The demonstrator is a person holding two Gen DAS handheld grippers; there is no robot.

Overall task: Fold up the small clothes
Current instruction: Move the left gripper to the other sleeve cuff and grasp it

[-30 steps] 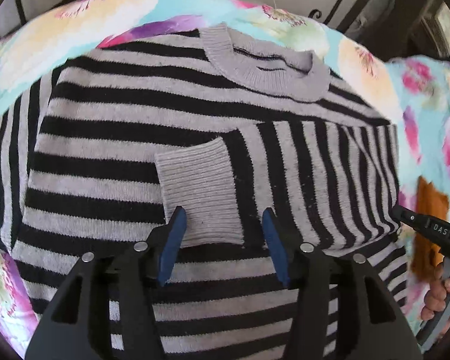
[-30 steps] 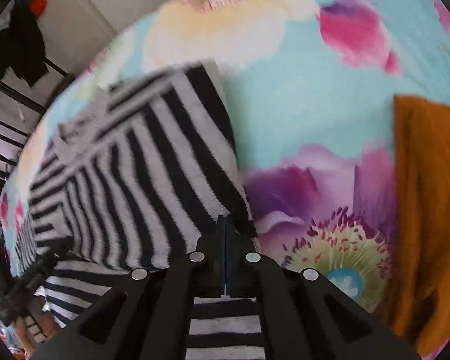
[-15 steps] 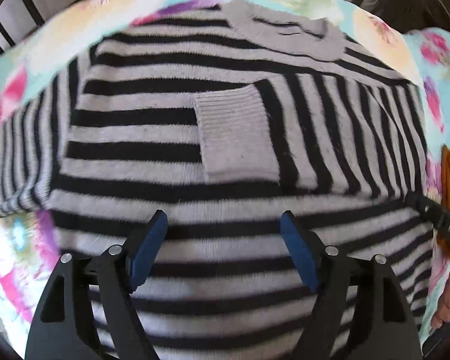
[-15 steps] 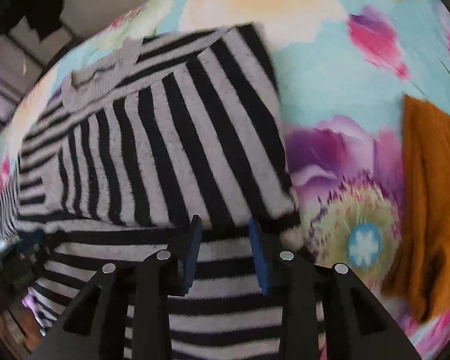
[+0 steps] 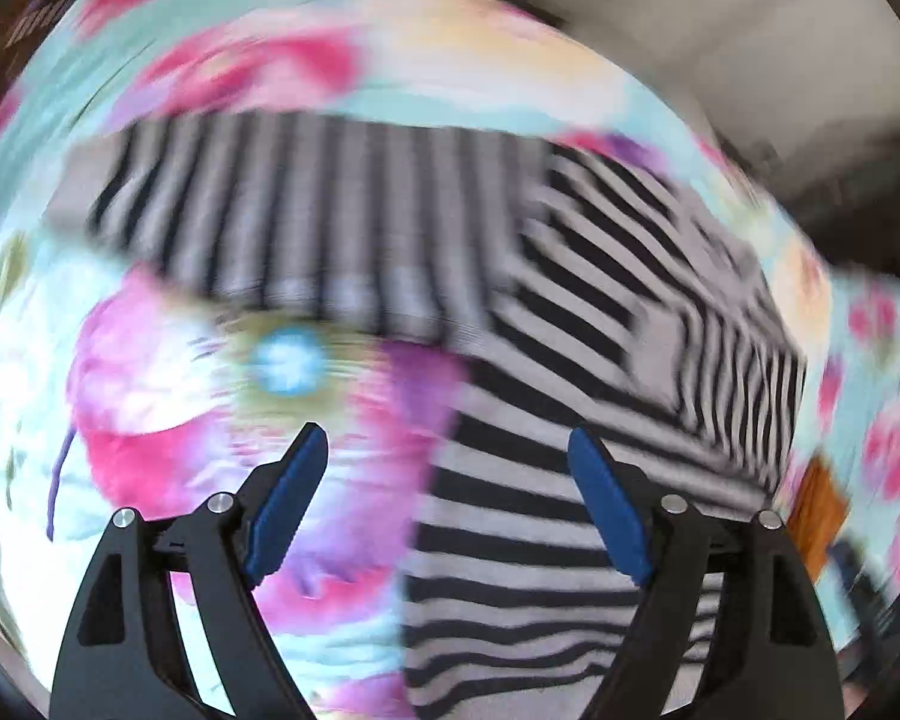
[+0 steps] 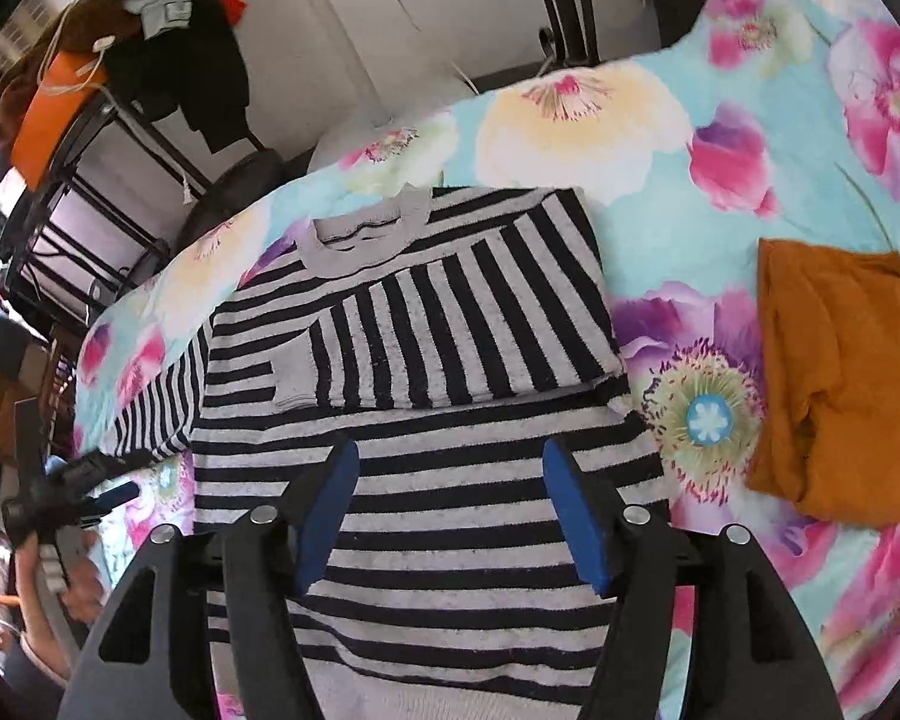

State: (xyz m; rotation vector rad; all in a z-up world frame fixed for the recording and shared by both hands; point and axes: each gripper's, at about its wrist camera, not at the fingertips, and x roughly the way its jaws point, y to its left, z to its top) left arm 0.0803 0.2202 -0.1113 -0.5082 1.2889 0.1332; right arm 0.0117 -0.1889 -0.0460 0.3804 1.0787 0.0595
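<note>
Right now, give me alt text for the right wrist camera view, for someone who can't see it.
A black and grey striped sweater lies flat on a floral bedsheet, one sleeve folded across its chest. The right gripper hovers above its lower half, jaws open and empty. A folded orange garment lies on the sheet to the sweater's right.

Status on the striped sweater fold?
Done: one sleeve lies folded across the striped sweater's chest, cuff on top. In hand: nothing; both tongs, left and right, have just been opening, empty. Left: the other sleeve, spread on the floral sheet, then the body.
</note>
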